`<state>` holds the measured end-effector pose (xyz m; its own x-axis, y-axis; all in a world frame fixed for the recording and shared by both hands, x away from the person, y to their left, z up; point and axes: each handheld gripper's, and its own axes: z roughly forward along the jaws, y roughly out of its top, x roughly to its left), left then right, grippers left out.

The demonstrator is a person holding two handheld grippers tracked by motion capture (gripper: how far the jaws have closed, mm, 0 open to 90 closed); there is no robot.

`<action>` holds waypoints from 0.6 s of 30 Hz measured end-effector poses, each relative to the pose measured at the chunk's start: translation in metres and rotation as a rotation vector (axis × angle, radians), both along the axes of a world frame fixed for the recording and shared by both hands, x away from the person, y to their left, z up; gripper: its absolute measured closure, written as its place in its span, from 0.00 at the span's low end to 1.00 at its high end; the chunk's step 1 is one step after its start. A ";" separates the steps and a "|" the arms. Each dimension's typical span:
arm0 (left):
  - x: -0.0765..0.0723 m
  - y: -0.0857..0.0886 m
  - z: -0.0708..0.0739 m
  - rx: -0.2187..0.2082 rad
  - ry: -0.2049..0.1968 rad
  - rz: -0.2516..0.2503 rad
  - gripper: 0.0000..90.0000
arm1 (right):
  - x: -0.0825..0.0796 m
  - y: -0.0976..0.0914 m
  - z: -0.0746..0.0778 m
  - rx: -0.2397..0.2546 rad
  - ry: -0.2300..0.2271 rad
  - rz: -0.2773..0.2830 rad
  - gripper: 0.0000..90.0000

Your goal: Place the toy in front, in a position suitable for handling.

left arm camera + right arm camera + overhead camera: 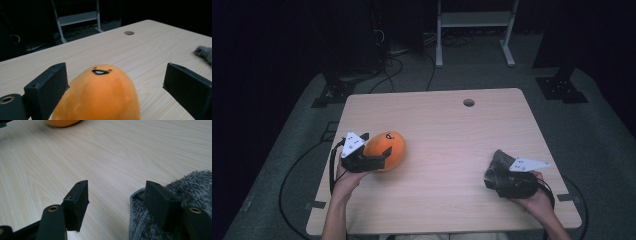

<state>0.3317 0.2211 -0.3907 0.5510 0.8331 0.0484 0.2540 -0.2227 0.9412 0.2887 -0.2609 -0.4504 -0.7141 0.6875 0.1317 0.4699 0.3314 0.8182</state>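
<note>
Orange plush toy [100, 97], low in the frame between your left gripper's [115, 82] wide jaws, looks soft and light, so pinch its broad middle; your right gripper's [116, 205] jaws gape too.

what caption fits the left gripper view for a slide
Open left gripper straddles an orange plush toy on the wooden table.

- Orange plush toy [385, 149] with a small black-and-white mark
- Mottled grey fuzzy cloth [190, 192]
- Pale wood-grain table [447, 130]
- Black jaws
</note>
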 end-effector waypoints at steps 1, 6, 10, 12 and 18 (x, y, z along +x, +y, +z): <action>0.001 0.001 -0.001 0.004 0.000 0.009 0.05 | 0.000 0.000 0.000 -0.001 -0.001 0.000 0.39; 0.005 0.004 -0.007 0.030 0.020 0.035 0.05 | 0.000 0.000 0.000 0.000 0.000 0.001 0.39; 0.008 0.003 -0.013 0.057 0.027 0.054 0.05 | -0.001 0.001 0.000 -0.003 0.002 0.005 0.39; 0.011 0.002 -0.018 0.074 0.040 0.064 0.05 | -0.001 0.001 0.000 -0.002 0.001 0.006 0.39; 0.017 0.001 -0.030 0.090 0.070 0.079 0.07 | -0.001 0.002 0.000 -0.005 -0.001 0.011 0.39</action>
